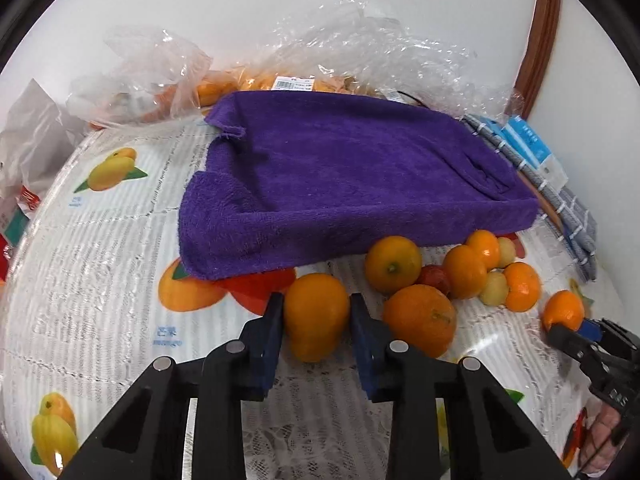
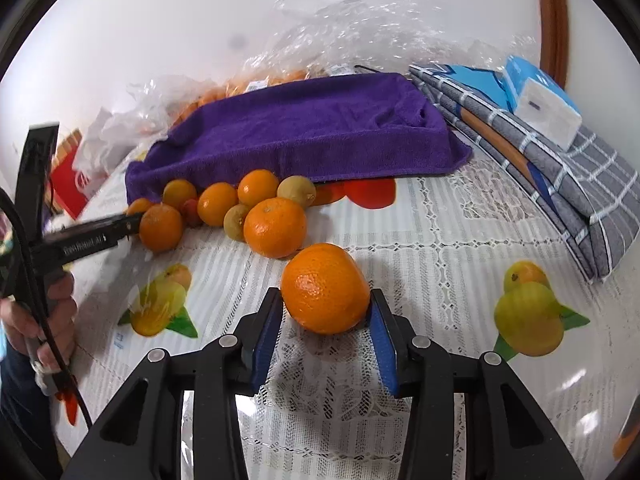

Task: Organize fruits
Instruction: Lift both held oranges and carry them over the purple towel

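Observation:
My left gripper (image 1: 316, 312) is shut on an orange (image 1: 316, 316) just above the fruit-print tablecloth. My right gripper (image 2: 326, 308) is shut on a tangerine (image 2: 325, 288); that tangerine (image 1: 564, 310) also shows at the right of the left wrist view. A pile of oranges (image 1: 420, 316), tangerines (image 1: 466, 272) and small yellow-green fruits (image 1: 494, 288) lies in front of a tray draped in a purple towel (image 1: 344, 188). The same pile (image 2: 274, 226) and towel (image 2: 304, 128) show in the right wrist view, with the left gripper (image 2: 132, 222) at the pile's left end.
Clear plastic bags of fruit (image 1: 248, 76) lie behind the towel against the white wall. A folded grey checked cloth (image 2: 568, 176) with a blue-white tissue pack (image 2: 544, 112) sits at the right. A red package (image 2: 74, 176) lies at the left. The tablecloth (image 2: 440, 264) covers the table.

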